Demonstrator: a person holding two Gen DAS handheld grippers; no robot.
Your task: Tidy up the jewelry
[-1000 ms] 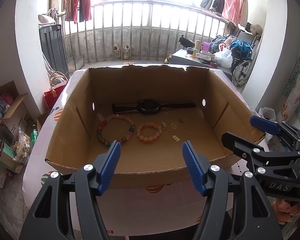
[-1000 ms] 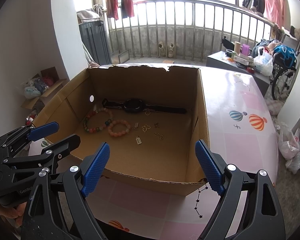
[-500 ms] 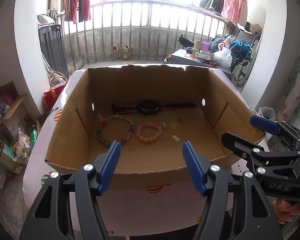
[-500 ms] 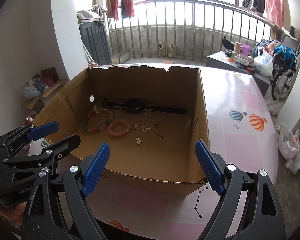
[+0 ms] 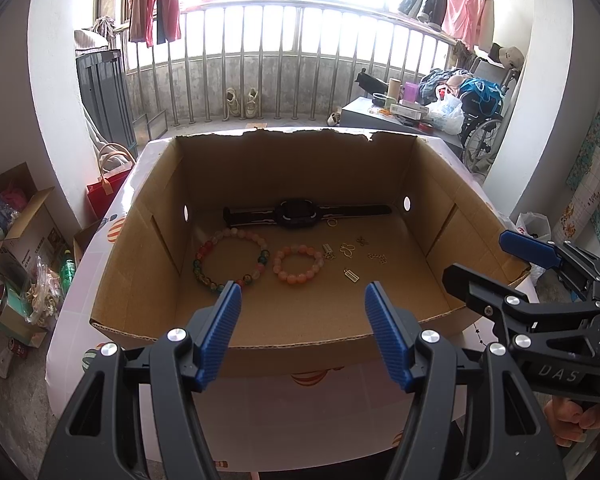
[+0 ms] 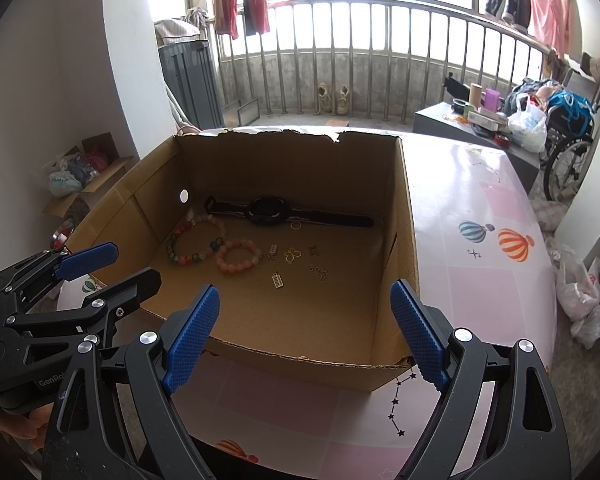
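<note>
Jewelry lies on the floor of the cardboard box [image 5: 148, 240]: black watch [image 5: 298, 213] at the back wall, multicolour bead bracelet [image 5: 231, 261] just beside the pink bead bracelet [image 5: 298, 263], small gold charms [image 5: 348, 251] right of them. My left gripper [image 5: 303, 332] and right gripper [image 6: 305, 330] hover outside the near wall, jaws apart, holding nothing.

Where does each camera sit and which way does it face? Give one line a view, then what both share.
Left wrist: sits on the left gripper, angled down into the cardboard box; open blue fingers, right gripper and a fingertip show.
Right wrist: sits on the right gripper, angled down into the box; open fingers and left gripper show.
Shared: watch, multicolour bracelet, orange bracelet, small gold charms, table.
</note>
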